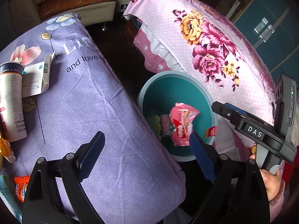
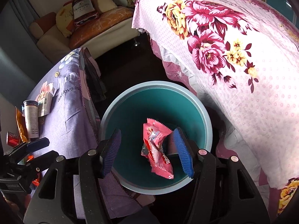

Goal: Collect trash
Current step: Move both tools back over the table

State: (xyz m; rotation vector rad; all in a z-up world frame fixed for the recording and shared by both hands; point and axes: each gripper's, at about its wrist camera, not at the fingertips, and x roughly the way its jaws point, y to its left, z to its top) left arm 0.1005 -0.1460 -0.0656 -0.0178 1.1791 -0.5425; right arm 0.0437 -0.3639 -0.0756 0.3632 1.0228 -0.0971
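A teal trash bin (image 2: 158,100) stands on the floor between two cloth-covered surfaces; it also shows in the left wrist view (image 1: 168,89). A pink snack wrapper (image 2: 158,153) is in the bin's mouth, between the fingers of my open right gripper (image 2: 147,153) without touching them; it also shows in the left wrist view (image 1: 182,125). My left gripper (image 1: 147,155) is open and empty over the edge of the purple cloth (image 1: 93,102). On that cloth lie a white tube can (image 1: 11,100), a torn white box (image 1: 37,78) and an orange wrapper (image 1: 21,188).
A pink floral cloth (image 2: 233,59) covers a surface right of the bin. A sofa (image 2: 89,29) with cushions and a bag stands at the back. The floor between is dark. More wrappers lie at the purple cloth's left edge (image 2: 20,127).
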